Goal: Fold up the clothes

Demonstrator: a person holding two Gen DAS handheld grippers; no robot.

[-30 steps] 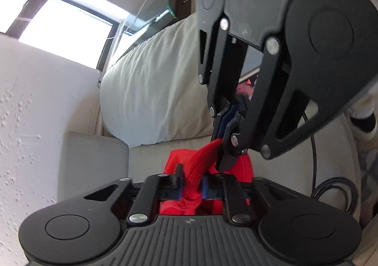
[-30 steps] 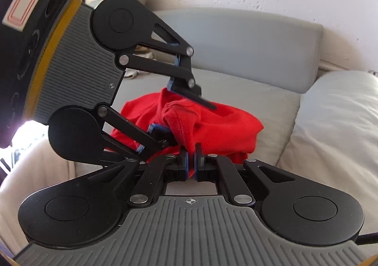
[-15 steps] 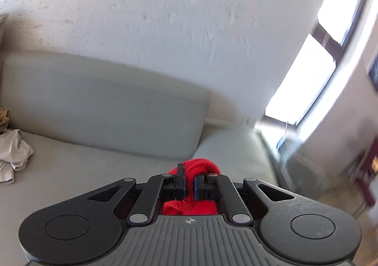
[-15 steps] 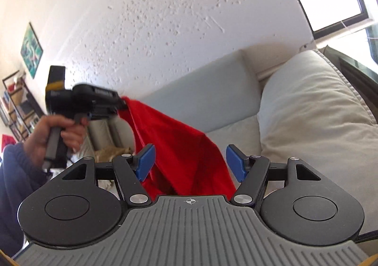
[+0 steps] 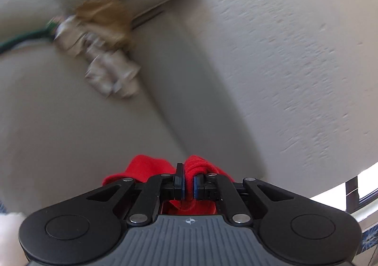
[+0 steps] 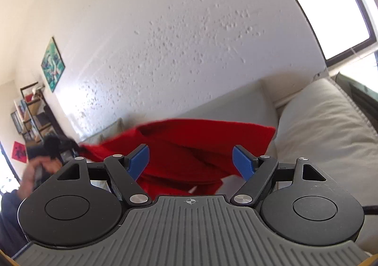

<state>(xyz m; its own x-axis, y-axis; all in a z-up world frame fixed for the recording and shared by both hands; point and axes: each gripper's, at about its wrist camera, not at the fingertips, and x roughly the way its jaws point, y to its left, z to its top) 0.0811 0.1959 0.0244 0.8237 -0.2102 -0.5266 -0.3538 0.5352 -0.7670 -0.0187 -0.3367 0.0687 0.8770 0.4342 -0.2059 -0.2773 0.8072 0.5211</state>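
A red garment hangs spread in the air in front of the grey sofa in the right wrist view. My left gripper is shut on a bunched edge of the red garment. In the right wrist view that gripper shows blurred at the far left, held in a hand, with the cloth trailing from it. My right gripper is open and empty, its blue pads apart, with the garment beyond them.
A pile of beige and white clothes lies on the sofa seat against the backrest. A large cream cushion sits at the sofa's right end. A textured white wall rises behind, with a window at right.
My right gripper let go of the garment and opened. My left gripper swung left with the cloth, stretching it out across the sofa; its view is now motion-blurred.
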